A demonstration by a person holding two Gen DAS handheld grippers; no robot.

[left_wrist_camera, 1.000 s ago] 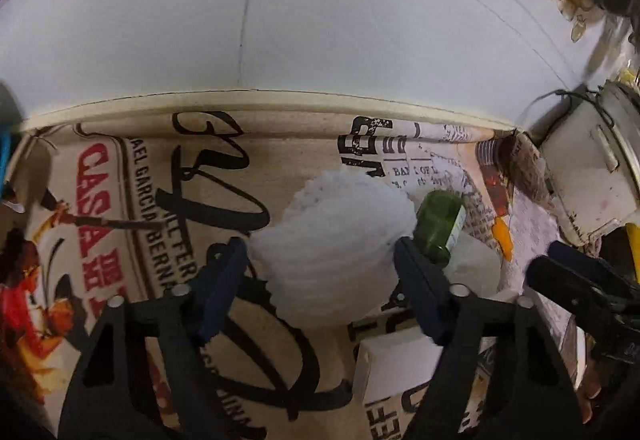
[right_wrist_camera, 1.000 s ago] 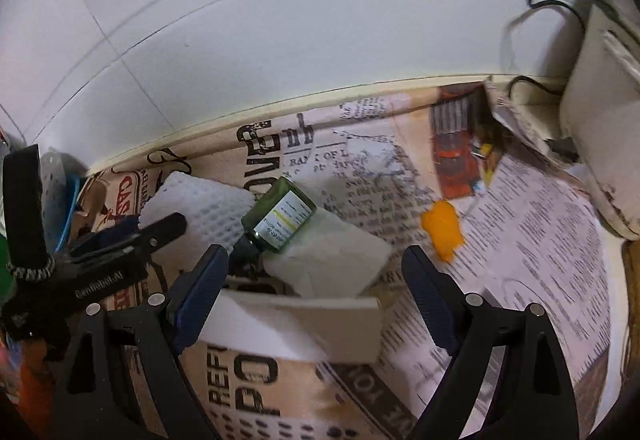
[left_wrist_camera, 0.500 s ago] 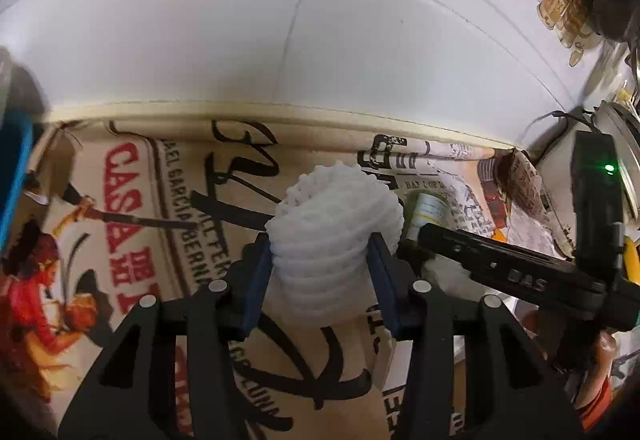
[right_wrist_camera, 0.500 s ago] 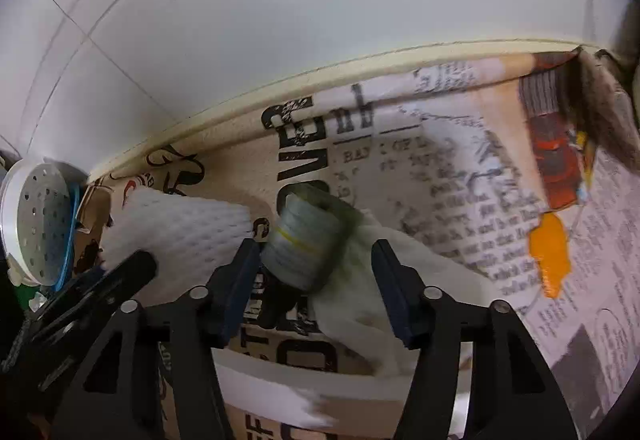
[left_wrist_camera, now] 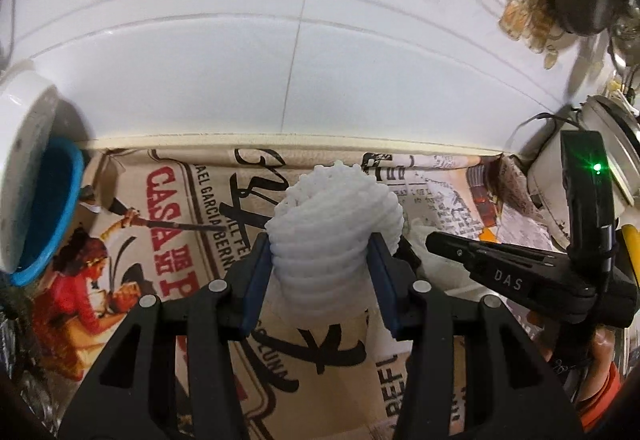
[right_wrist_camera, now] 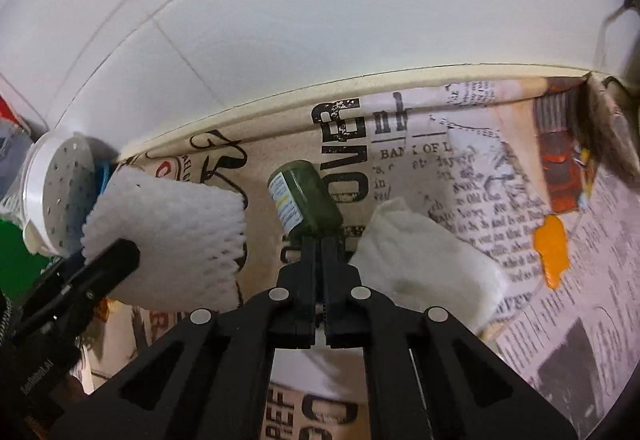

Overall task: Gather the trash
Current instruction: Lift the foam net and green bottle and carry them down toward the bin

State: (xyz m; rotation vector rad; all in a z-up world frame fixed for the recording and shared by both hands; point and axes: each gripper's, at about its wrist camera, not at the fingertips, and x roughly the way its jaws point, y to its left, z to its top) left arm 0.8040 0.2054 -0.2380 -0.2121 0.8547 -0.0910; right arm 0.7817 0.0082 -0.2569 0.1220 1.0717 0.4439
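The left hand-held gripper (left_wrist_camera: 320,272) is squeezing a white foam net (left_wrist_camera: 334,228); the right hand-held gripper (right_wrist_camera: 320,252) is pinching a green bottle (right_wrist_camera: 306,197) beside it, above the newspaper-covered bench (right_wrist_camera: 460,175). Lifting both steadily should keep the 2 grips secure.

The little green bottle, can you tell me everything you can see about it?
The green bottle is small and dark green, glassy-looking, with a pale label bearing yellow marks along one side. The right gripper is shut on its lower, narrow end, so the cap is hidden. The bottle tilts up and leftward, its flat bottom pointing at the tiled wall. It appears lifted above the newspaper-print cover, with the white foam net to its left and a crumpled white tissue to its right, neither touching it.
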